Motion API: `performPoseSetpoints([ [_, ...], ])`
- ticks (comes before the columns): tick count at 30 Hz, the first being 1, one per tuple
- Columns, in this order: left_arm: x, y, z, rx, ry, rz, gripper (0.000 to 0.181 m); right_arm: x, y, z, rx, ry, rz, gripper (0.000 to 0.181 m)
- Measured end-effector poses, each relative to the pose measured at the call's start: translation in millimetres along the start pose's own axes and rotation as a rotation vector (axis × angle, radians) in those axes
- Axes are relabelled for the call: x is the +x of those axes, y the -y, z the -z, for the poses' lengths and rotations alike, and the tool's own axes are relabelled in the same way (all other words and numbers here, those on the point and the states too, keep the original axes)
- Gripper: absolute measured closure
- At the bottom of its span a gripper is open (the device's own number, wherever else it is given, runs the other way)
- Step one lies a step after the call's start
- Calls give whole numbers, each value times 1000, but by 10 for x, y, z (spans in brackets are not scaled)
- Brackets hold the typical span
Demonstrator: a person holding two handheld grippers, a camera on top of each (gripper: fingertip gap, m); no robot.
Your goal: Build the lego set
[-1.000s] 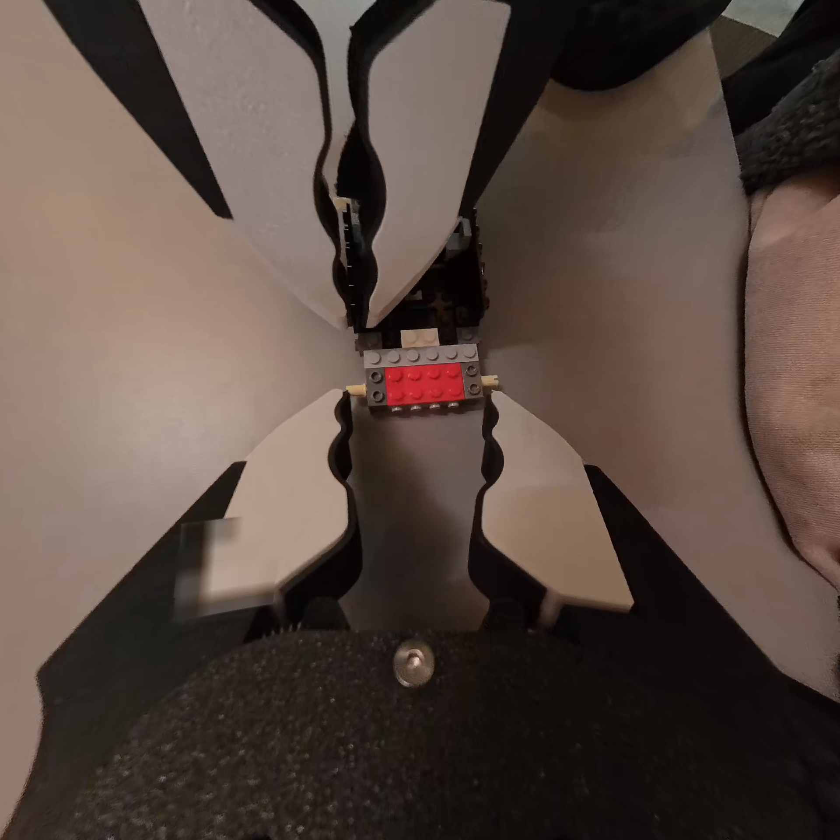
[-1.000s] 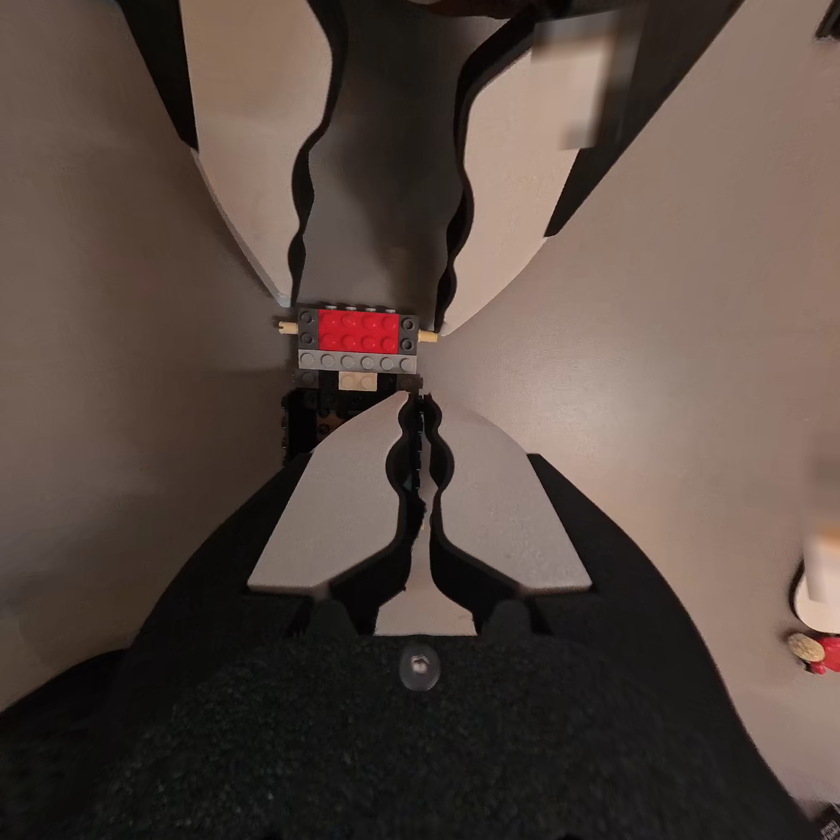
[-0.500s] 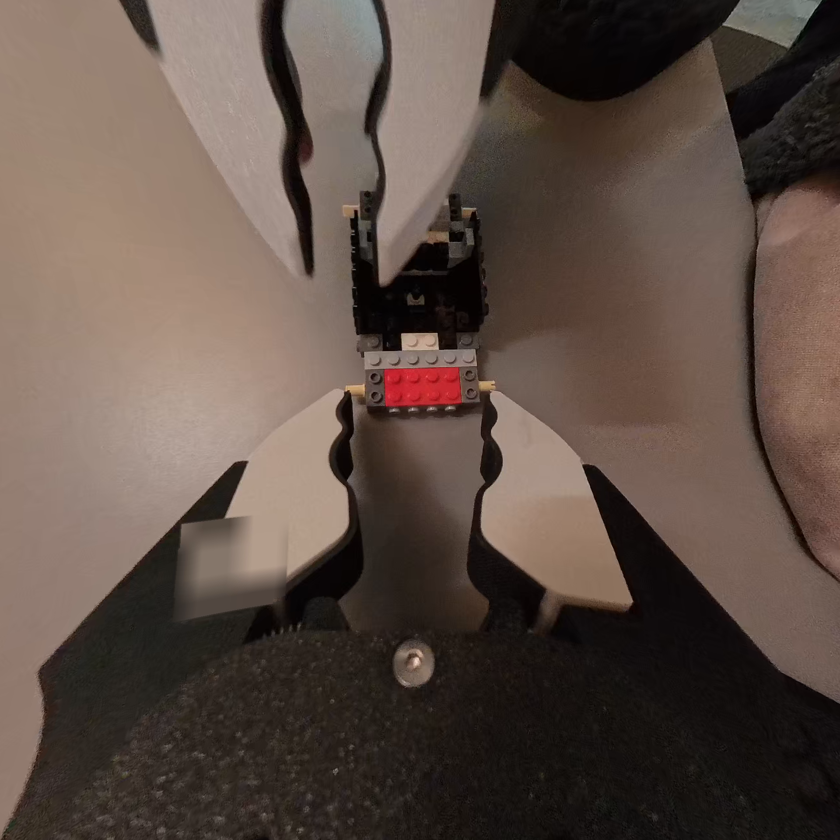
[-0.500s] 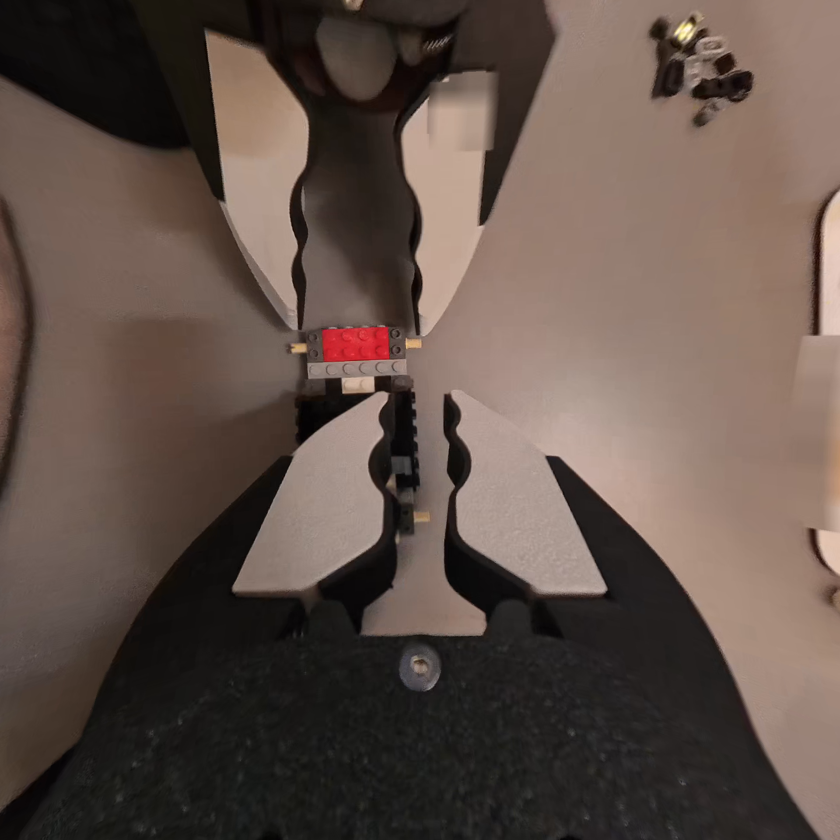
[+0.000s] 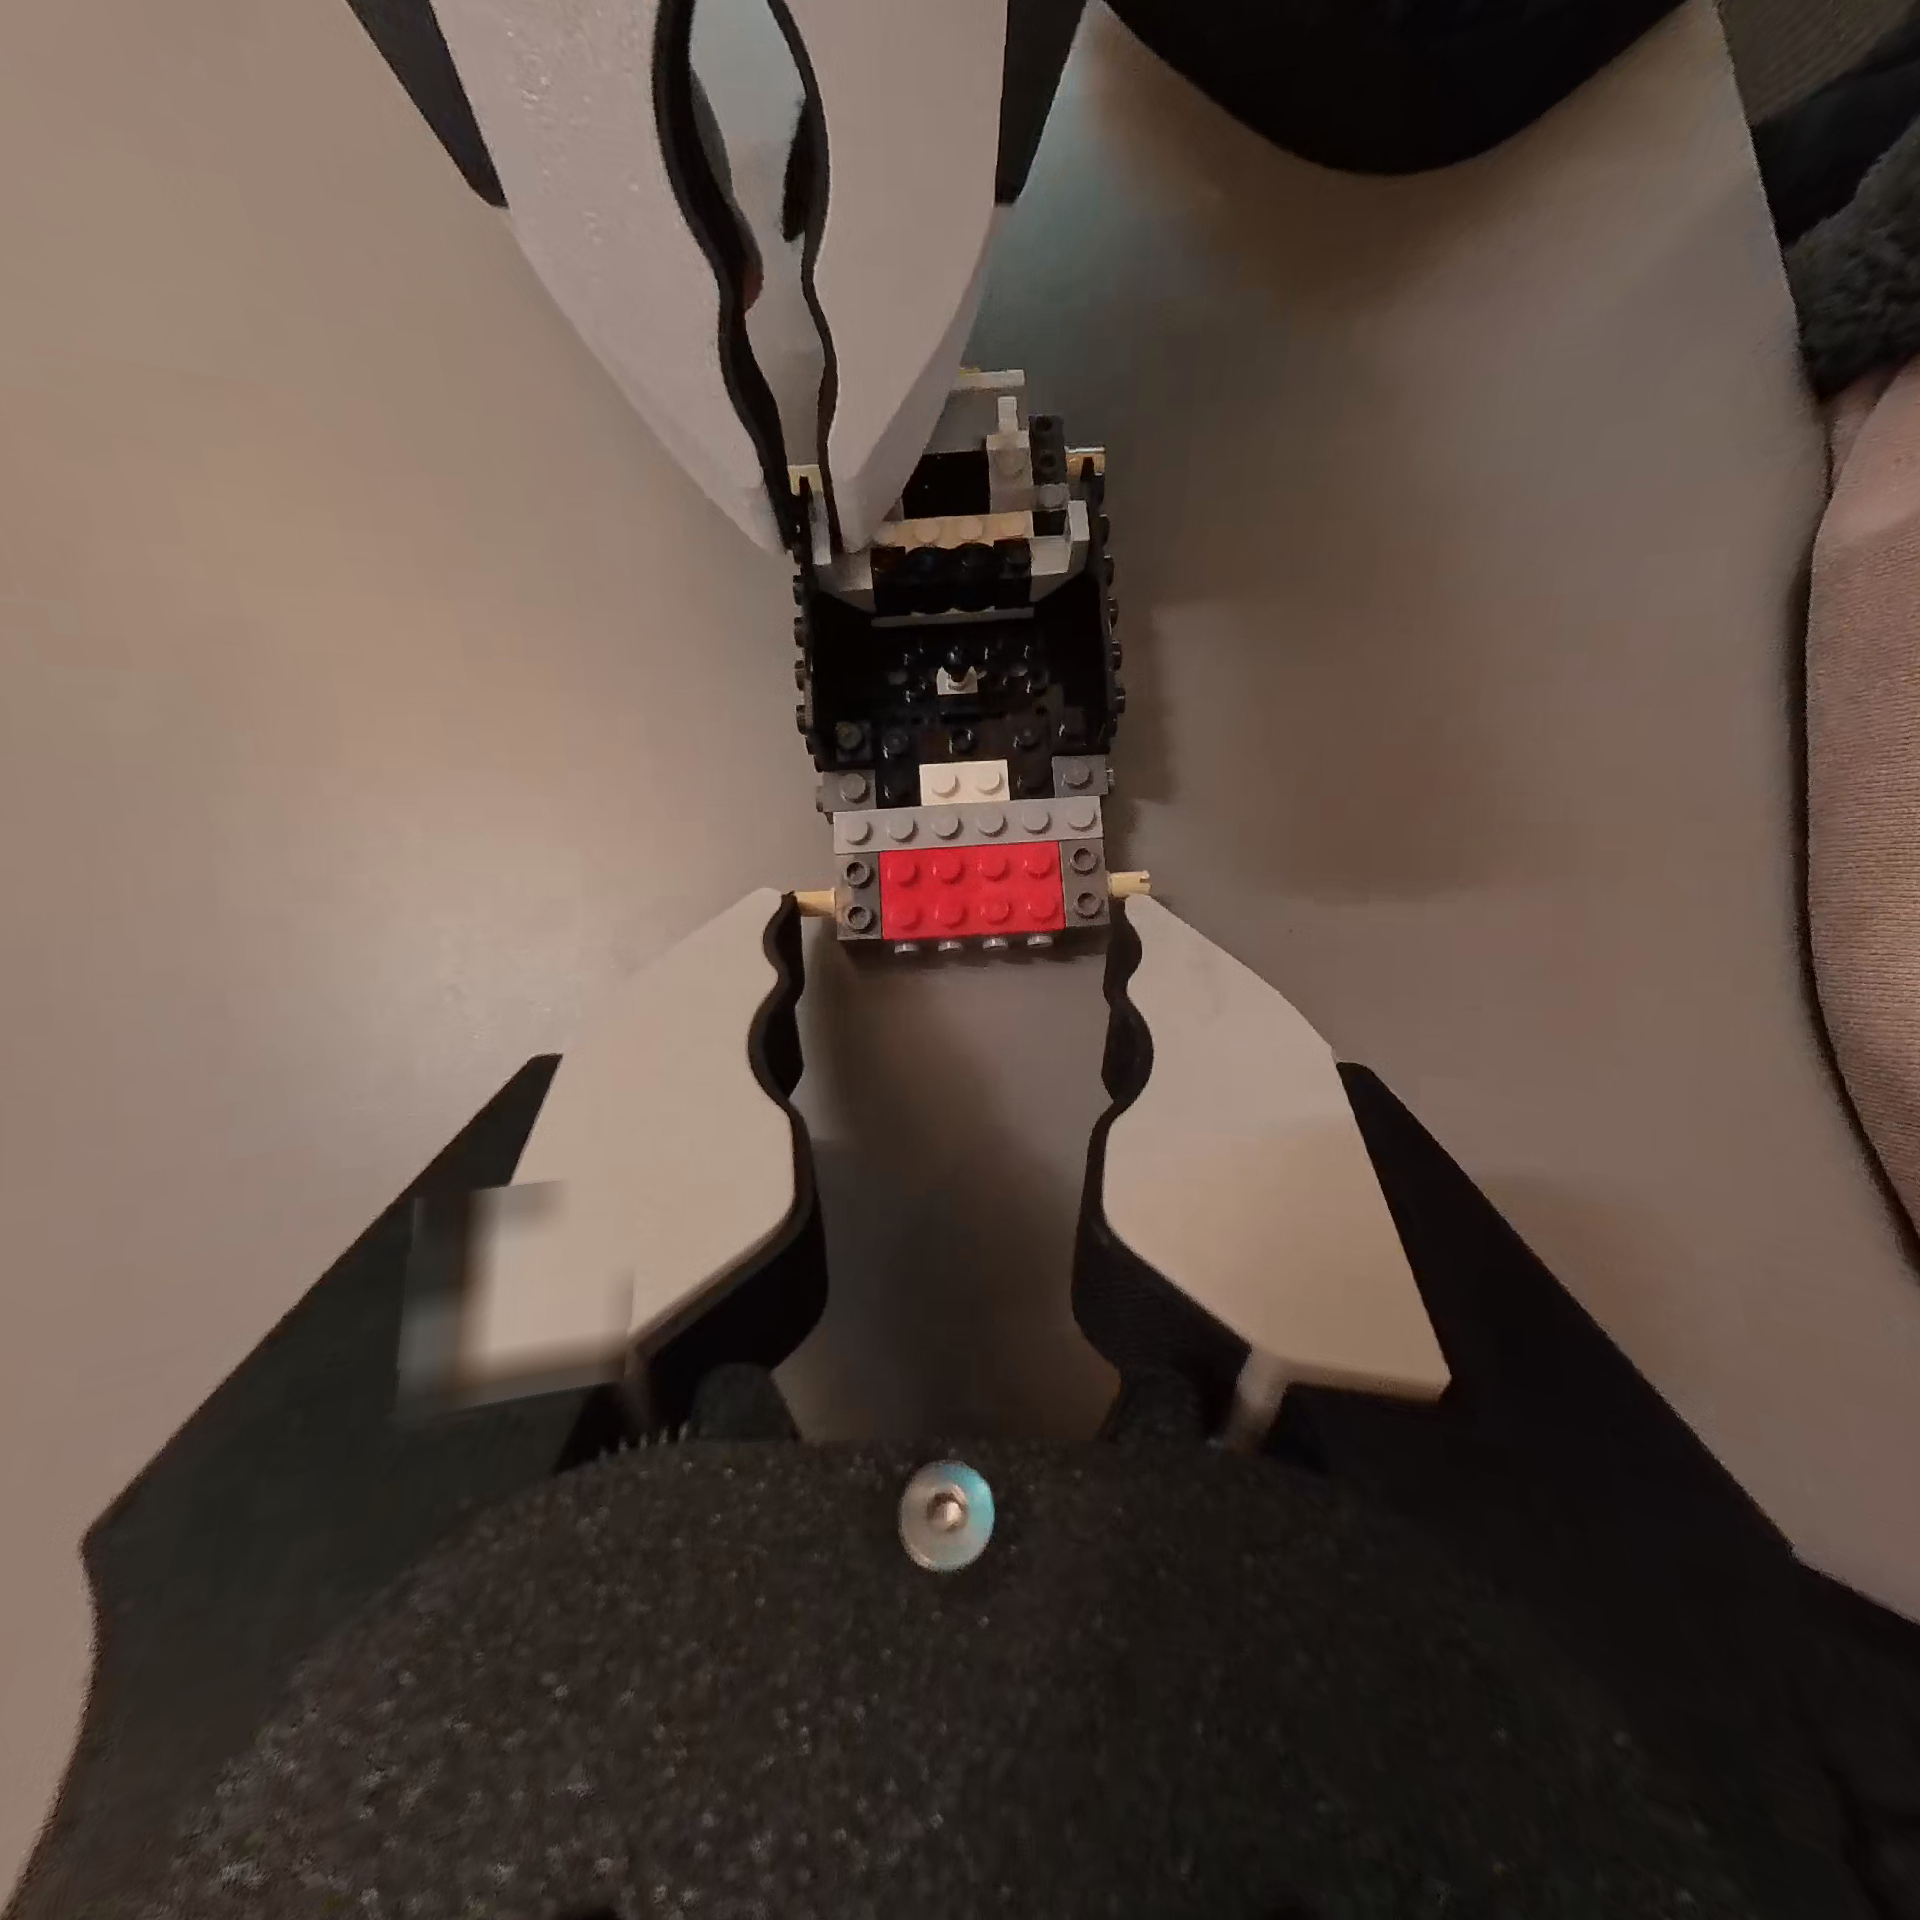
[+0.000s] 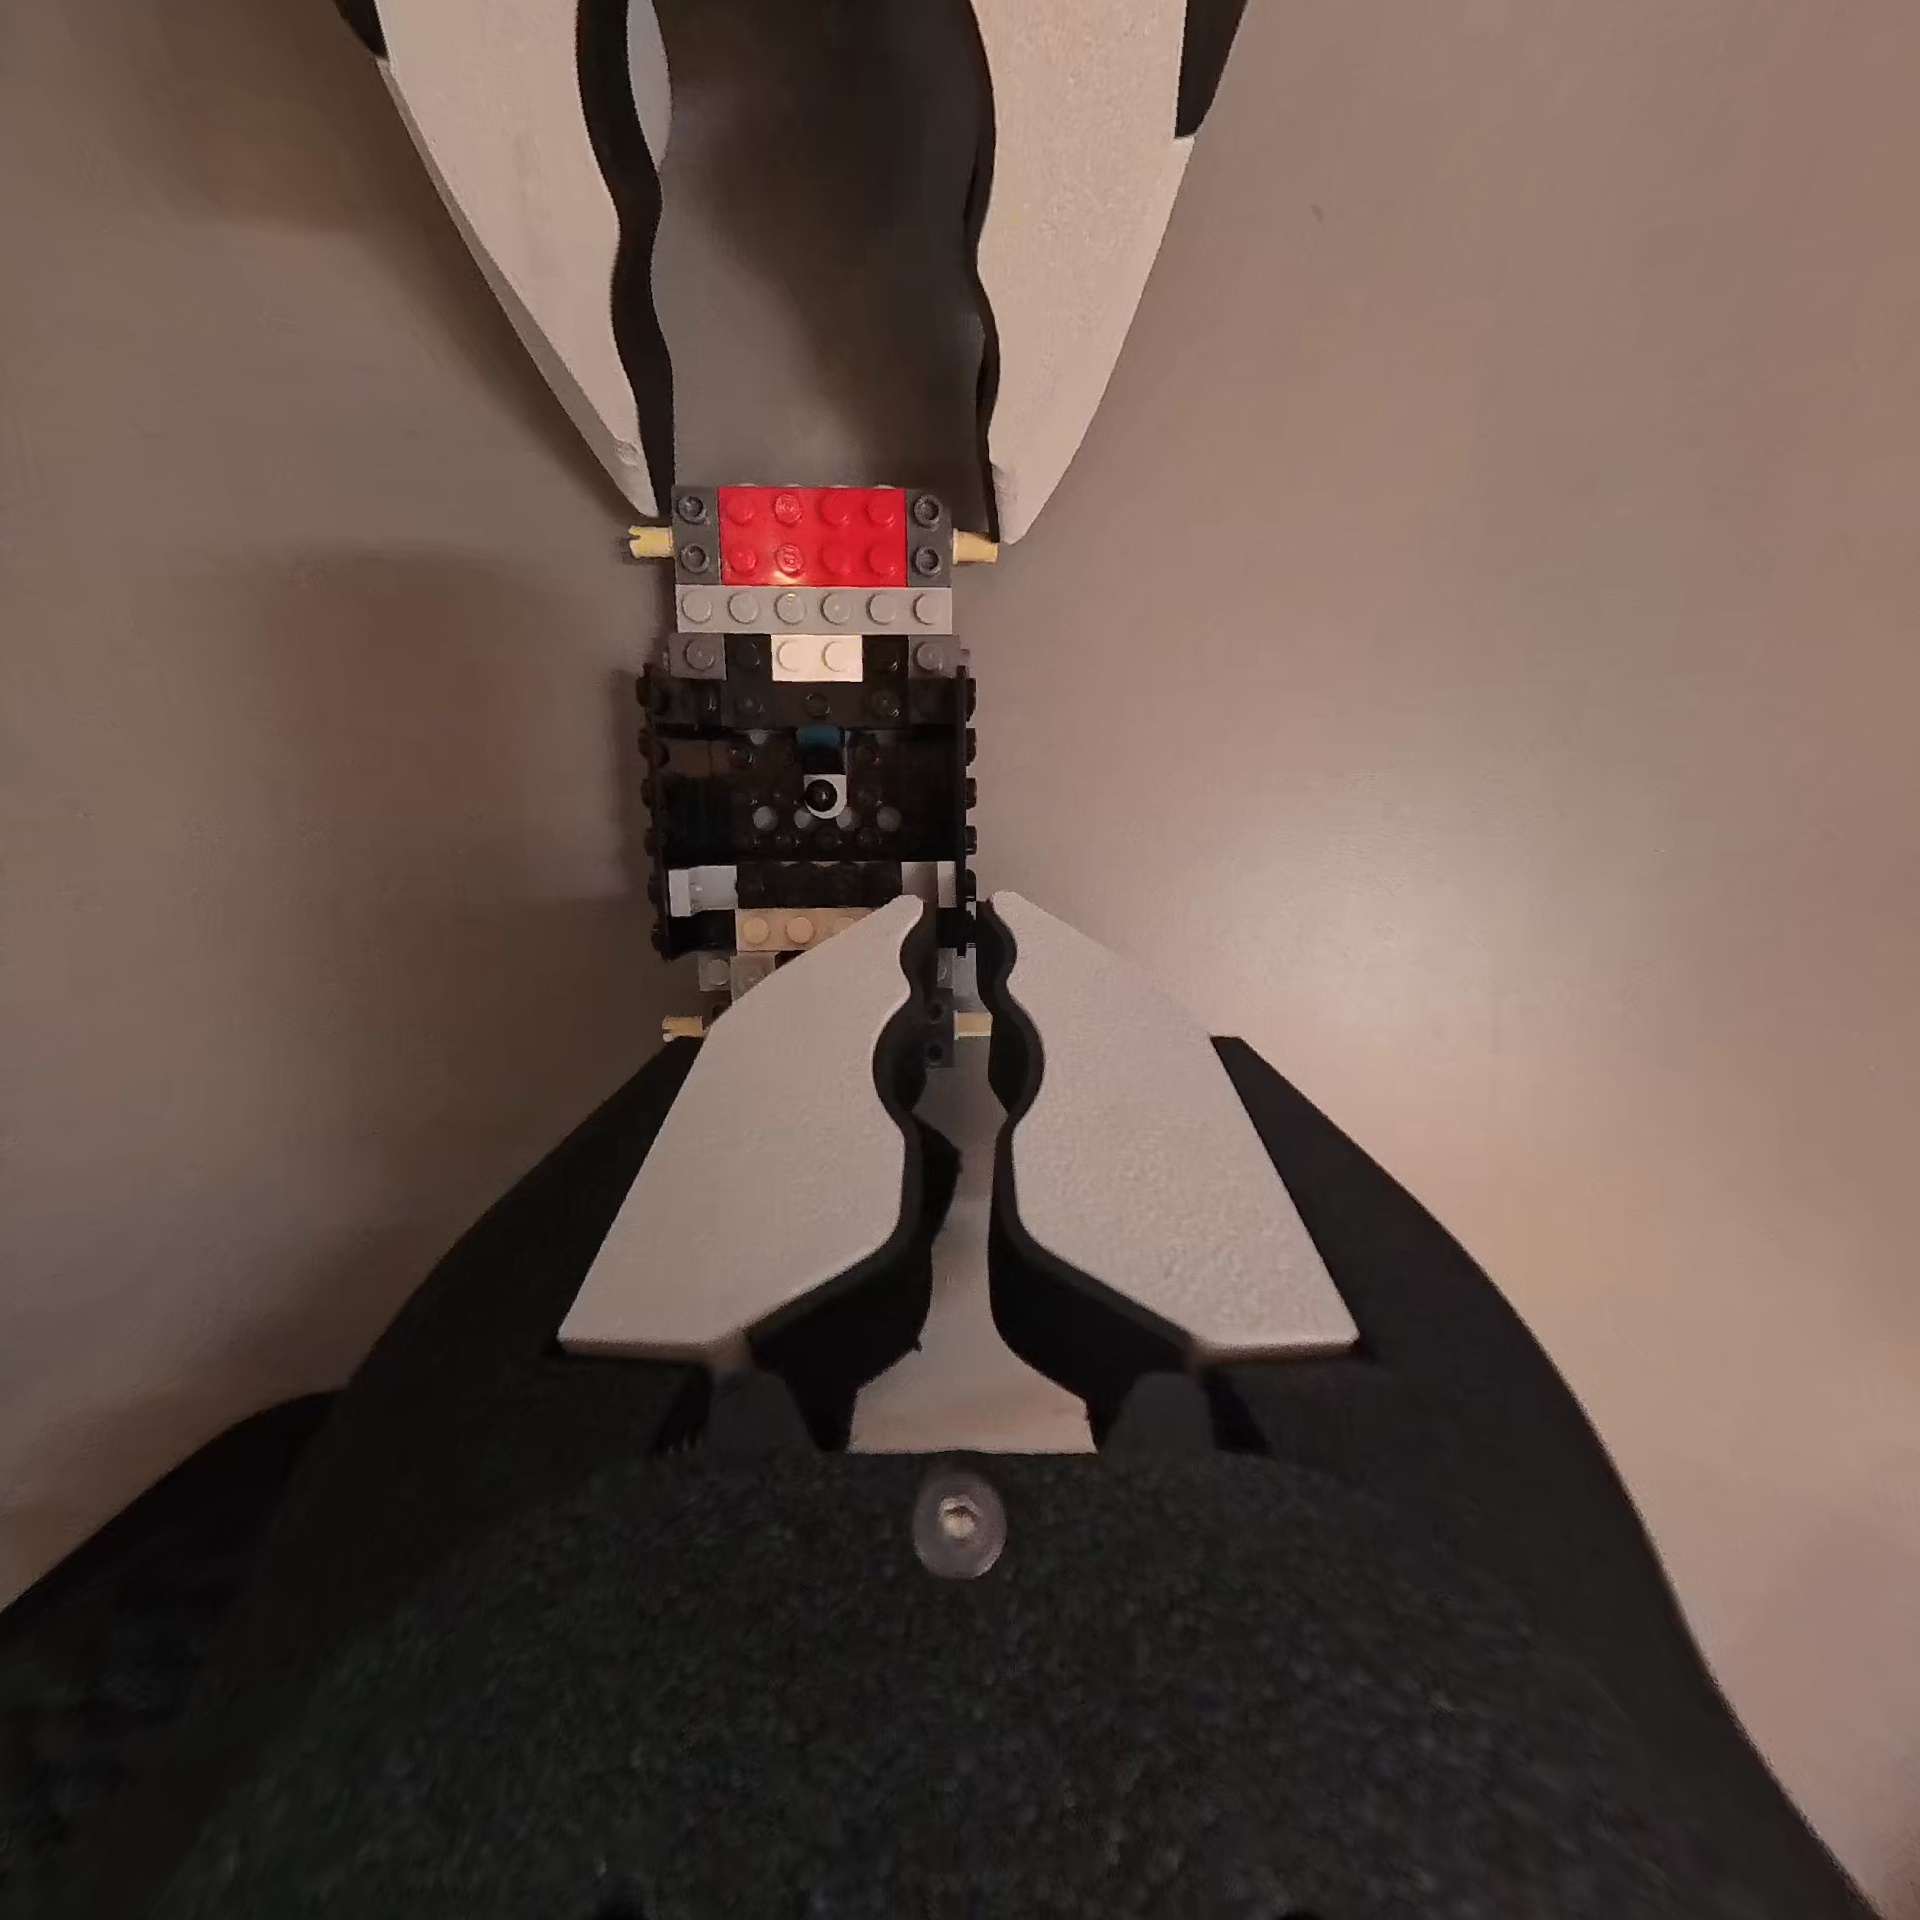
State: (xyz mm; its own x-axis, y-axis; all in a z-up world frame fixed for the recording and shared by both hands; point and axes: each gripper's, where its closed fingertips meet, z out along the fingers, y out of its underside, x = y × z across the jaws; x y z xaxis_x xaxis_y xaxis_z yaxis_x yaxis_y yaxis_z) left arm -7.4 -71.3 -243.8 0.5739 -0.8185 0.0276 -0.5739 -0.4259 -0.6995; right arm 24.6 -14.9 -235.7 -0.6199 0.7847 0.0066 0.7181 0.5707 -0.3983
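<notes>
1. the table (image 5: 312, 623) is a plain beige-grey surface that fills both views and bears everything else.
2. the left gripper (image 5: 951, 914) comes in from the bottom of the left wrist view with its two pale fingers spread wide. its tips sit just beside the tan axle pins at either end of the model's red-topped end. whether they touch the pins cannot be told, and nothing is clamped between them.
3. the right gripper (image 6: 954, 909) comes from the opposite side, facing the left one. its fingers are drawn close together around the thin black side wall at the far end of the model. the gap is narrow and the wall runs through it, but the pads look slightly apart from the plastic, so a firm pinch cannot be confirmed.
4. a soft grey-pink cushion or cloth (image 5: 1870, 831) lies at the right edge of the left wrist view, well apart from the work.
5. the lego model (image 5: 961, 727) stands on the table between the two grippers. it is a black open-topped box with studded walls.
6. a light grey plate (image 5: 966, 826) crosses the model just behind the red part.
7. a red plate (image 5: 971, 899) sits on the dark grey end block nearest the left gripper.
8. a tan axle pin (image 5: 1130, 885) sticks out sideways from that block.
</notes>
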Motion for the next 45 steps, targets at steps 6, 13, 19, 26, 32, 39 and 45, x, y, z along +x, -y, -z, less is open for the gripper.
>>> performPoseSetpoints([
  [6,-3,-6,-5,-10,13,-17,126,-4,-16,-2,-102,-74,65,175],
  [13,-1,-10,-8,-11,16,-15,126,-18,-14,-1,-78,-142,41,176],
  [19,-17,-86,-31,-40,22,-39,131,-9,15,94,104,-122,-91,163],
  [26,-36,-73,-14,1,16,-52,126,-207,-190,254,273,-63,-171,123],
  [32,48,-1,33,64,-38,-30,117,-272,-241,51,346,-164,-143,112],
  [39,-111,52,-55,42,79,-59,123,-187,-237,-3,412,-228,-104,116],
  [45,-263,91,-44,48,187,-160,123,-68,-233,83,423,-408,-9,116],
])
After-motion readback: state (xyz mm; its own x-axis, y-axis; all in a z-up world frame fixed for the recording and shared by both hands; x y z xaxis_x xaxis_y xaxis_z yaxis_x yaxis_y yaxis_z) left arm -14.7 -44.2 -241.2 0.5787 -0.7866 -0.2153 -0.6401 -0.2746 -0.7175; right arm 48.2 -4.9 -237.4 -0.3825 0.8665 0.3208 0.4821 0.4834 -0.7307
